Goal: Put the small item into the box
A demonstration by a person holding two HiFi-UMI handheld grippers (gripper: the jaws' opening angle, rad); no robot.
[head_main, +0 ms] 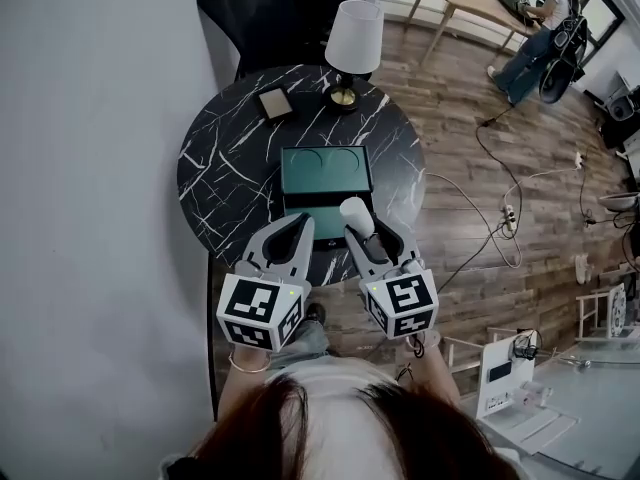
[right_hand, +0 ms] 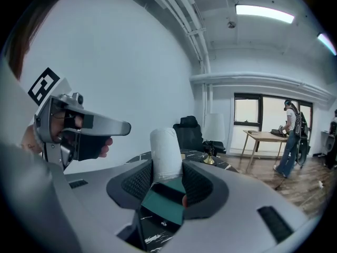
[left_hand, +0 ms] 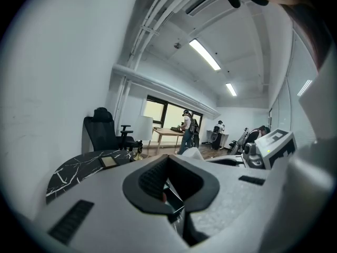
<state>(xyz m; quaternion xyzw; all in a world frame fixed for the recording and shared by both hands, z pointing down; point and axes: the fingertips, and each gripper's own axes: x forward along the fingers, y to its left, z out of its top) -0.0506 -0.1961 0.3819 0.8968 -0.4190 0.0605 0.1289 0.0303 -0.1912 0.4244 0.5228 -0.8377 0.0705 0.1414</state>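
Note:
A small white cylinder (head_main: 356, 215) stands upright between the jaws of my right gripper (head_main: 368, 233), which is shut on it. In the right gripper view the white cylinder (right_hand: 166, 154) sticks up above the black pads (right_hand: 199, 183), with the green box (right_hand: 160, 204) below and beyond. The open green box (head_main: 325, 176) lies in the middle of the round black marble table (head_main: 220, 168), just ahead of both grippers. My left gripper (head_main: 290, 233) hangs over the table's near edge, left of the box, jaws together and nothing in them (left_hand: 167, 186).
A white-shaded lamp (head_main: 352, 43) and a small tan square object (head_main: 275, 103) sit at the table's far side. A black office chair (head_main: 255, 13) stands behind. Cables and a power strip (head_main: 508, 218) lie on the wood floor to the right. A person (head_main: 545, 28) stands by a far desk.

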